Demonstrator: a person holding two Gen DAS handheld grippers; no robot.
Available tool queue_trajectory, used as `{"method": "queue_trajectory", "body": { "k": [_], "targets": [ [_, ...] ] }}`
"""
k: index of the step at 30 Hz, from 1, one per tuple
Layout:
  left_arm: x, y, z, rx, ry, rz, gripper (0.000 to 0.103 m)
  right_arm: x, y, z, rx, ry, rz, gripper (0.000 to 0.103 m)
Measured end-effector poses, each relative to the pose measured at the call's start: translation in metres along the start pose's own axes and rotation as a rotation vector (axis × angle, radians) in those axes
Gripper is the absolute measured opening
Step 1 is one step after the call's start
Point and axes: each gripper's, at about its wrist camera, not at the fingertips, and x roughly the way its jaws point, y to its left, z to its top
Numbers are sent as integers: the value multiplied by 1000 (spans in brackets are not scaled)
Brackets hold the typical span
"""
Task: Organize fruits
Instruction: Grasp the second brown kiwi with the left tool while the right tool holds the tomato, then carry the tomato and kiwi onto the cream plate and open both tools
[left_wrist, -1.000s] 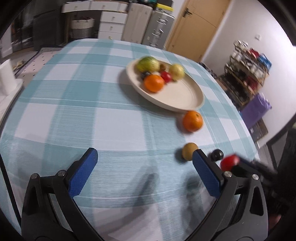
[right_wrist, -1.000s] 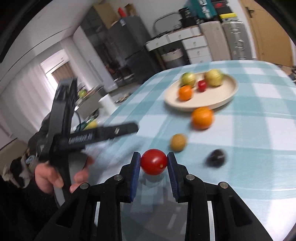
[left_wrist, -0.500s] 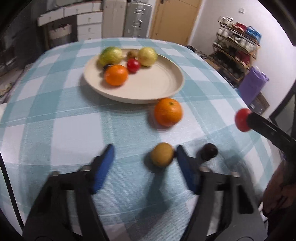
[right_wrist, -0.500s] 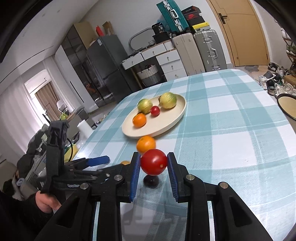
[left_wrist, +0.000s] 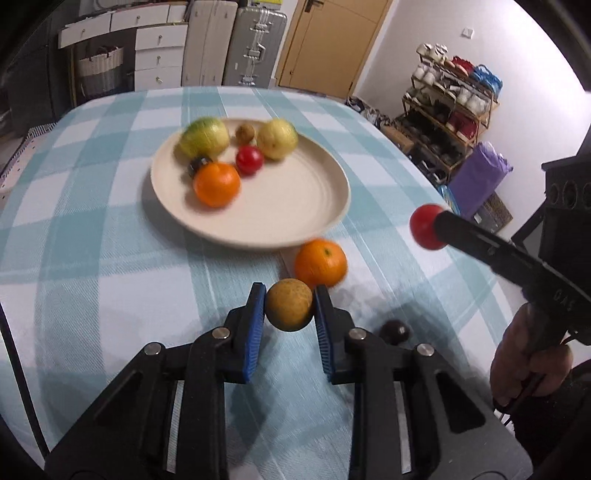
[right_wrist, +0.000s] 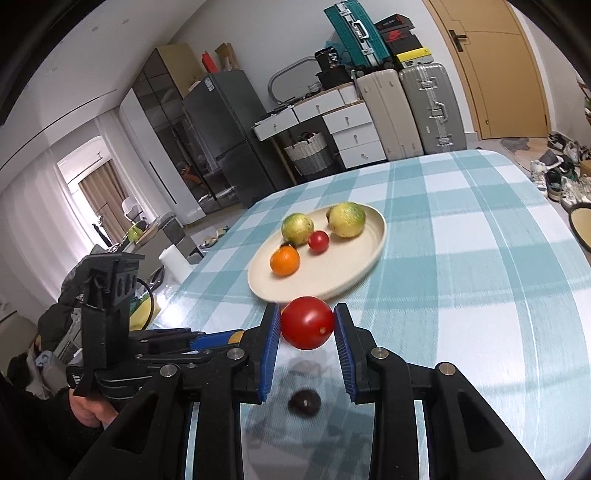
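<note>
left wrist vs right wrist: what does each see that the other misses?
Left wrist only: the brown fruit clamped between the left gripper's pads, the loose orange beside the plate, a small brown fruit at the plate's far side, and the shoe rack.

Right wrist only: the fridge and the curtained window.

Both: the plate with its orange, red and two green-yellow fruits, the tomato held in the right gripper, the dark fruit on the cloth, and the suitcases.

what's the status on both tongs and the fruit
Left tongs shut on brown fruit. Right tongs shut on tomato, above the table. Orange and dark fruit not yet on plate. Path clear.
</note>
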Motion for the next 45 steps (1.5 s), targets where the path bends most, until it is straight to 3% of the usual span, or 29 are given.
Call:
{"method": "queue_trajectory", "body": {
  "k": [12,19,29,38,42,45],
  "targets": [
    [20,20,69,-32,-35,-24,23,52,-5,41,11,33,41,30],
    [57,13,101,-13,5,-42,23,81,-23,68,57,58,34,30],
    [87,11,115,-11,25,-46,23,127,-52,87,134,130,22,30],
    [88,10,116,-20,16,-35,24,141,-49,90,127,152,-1,31],
    [75,7,118,-13,-16,-19,31,130,-45,94,128,109,2,43],
    [62,6,117,-14,-37,-14,43,116,-43,97,145,78,1,43]
  ]
}}
